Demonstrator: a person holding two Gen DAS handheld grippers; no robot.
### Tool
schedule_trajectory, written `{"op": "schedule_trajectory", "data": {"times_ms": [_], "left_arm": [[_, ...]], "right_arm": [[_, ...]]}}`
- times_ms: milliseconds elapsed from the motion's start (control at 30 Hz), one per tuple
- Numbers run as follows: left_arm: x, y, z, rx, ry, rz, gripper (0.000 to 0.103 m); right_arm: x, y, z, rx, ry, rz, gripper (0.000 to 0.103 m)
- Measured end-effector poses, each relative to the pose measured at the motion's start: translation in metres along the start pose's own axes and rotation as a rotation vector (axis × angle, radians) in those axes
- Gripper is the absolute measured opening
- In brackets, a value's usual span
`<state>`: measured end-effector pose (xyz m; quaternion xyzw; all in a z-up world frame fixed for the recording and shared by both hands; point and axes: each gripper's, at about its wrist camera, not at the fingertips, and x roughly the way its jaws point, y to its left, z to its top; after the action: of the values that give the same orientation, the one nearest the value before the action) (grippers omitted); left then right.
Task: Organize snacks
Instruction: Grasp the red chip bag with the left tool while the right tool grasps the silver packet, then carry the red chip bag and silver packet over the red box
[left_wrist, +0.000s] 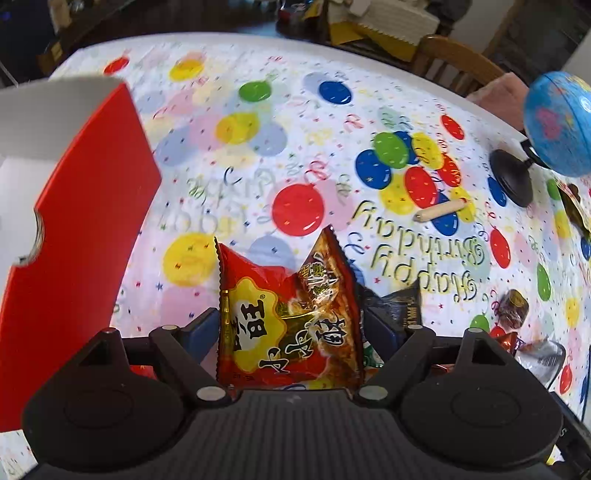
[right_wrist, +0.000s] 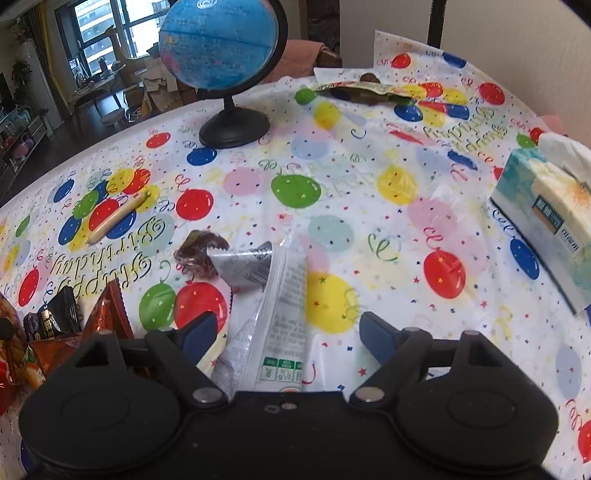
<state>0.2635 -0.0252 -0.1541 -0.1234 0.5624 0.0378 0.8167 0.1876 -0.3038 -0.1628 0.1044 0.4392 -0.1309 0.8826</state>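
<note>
My left gripper (left_wrist: 290, 328) is shut on a red and yellow snack packet (left_wrist: 280, 314) and holds it above the table, right of a red and white box (left_wrist: 85, 229). A black snack pack (left_wrist: 395, 302) lies under it. My right gripper (right_wrist: 286, 332) is open, with a white and silver packet (right_wrist: 273, 306) lying between its fingers on the tablecloth. A dark wrapped candy (right_wrist: 199, 254) lies just beyond it. A sausage stick (right_wrist: 118, 218) lies at the left; it also shows in the left wrist view (left_wrist: 439, 210). Red and black snack packs (right_wrist: 66, 321) sit at the lower left.
A blue globe (right_wrist: 221, 44) on a black stand (right_wrist: 234, 127) stands at the back. A tissue box (right_wrist: 546, 218) sits at the right. A flat packet (right_wrist: 354, 90) lies at the far edge. A wooden chair (left_wrist: 454, 62) stands behind the table.
</note>
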Motion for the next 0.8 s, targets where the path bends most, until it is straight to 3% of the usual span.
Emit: {"op": "schedule_trajectory", "data": {"times_ms": [200, 300, 533, 800], "left_arm": [[0.009, 0.012, 0.0, -0.048, 0.025, -0.024, 0.082], [0.007, 0.015, 0.001, -0.058, 0.024, -0.048, 0.075], [0.001, 0.018, -0.003, -0.074, 0.01, -0.07, 0.066], [-0.018, 0.014, -0.012, -0.042, -0.019, -0.11, 0.062]], "right_arm": [[0.003, 0.006, -0.002, -0.016, 0.015, 0.032, 0.066], [0.002, 0.005, -0.002, -0.008, 0.016, 0.043, 0.05], [-0.006, 0.003, -0.004, 0.002, -0.014, 0.076, 0.024], [-0.028, 0.0, -0.005, 0.004, -0.056, 0.092, 0.021]]}}
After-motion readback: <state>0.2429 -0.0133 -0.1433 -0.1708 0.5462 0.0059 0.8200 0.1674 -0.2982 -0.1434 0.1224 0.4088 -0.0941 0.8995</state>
